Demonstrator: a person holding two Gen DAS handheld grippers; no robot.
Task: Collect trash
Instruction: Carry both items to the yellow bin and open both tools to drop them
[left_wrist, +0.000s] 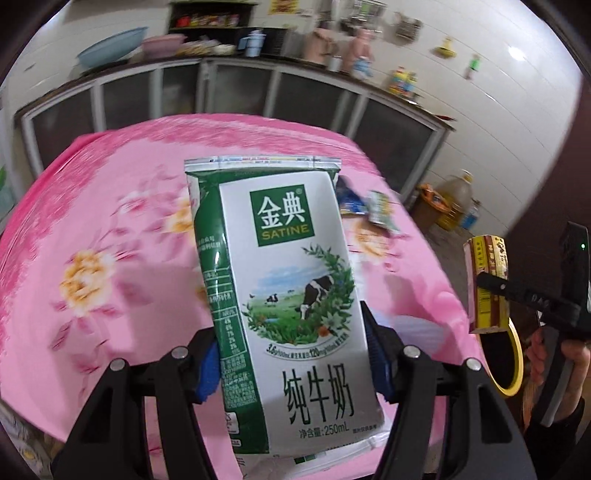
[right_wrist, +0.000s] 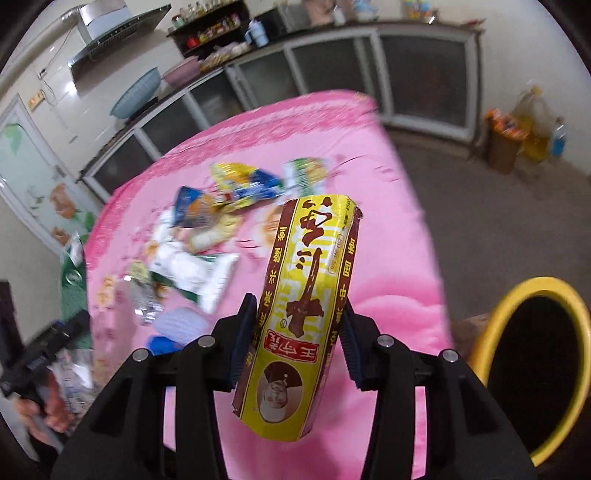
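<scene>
A milk carton (left_wrist: 291, 302) is clamped upright between the pads of the left gripper (left_wrist: 291, 362), held above the pink table (left_wrist: 110, 221). A yellow-and-brown box (right_wrist: 303, 314) is gripped the same way by the right gripper (right_wrist: 295, 343) — beside it, a yellow-rimmed bin (right_wrist: 576, 321) is seen past the table edge. More wrappers (right_wrist: 207, 236) are left scattered on the cloth, well apart from both held items.

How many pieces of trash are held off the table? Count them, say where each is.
2. The milk carton is gripped by the left gripper; the yellow-and-brown box is gripped by the right gripper, near the yellow-rimmed bin. Other wrappers lie on the table.
</scene>
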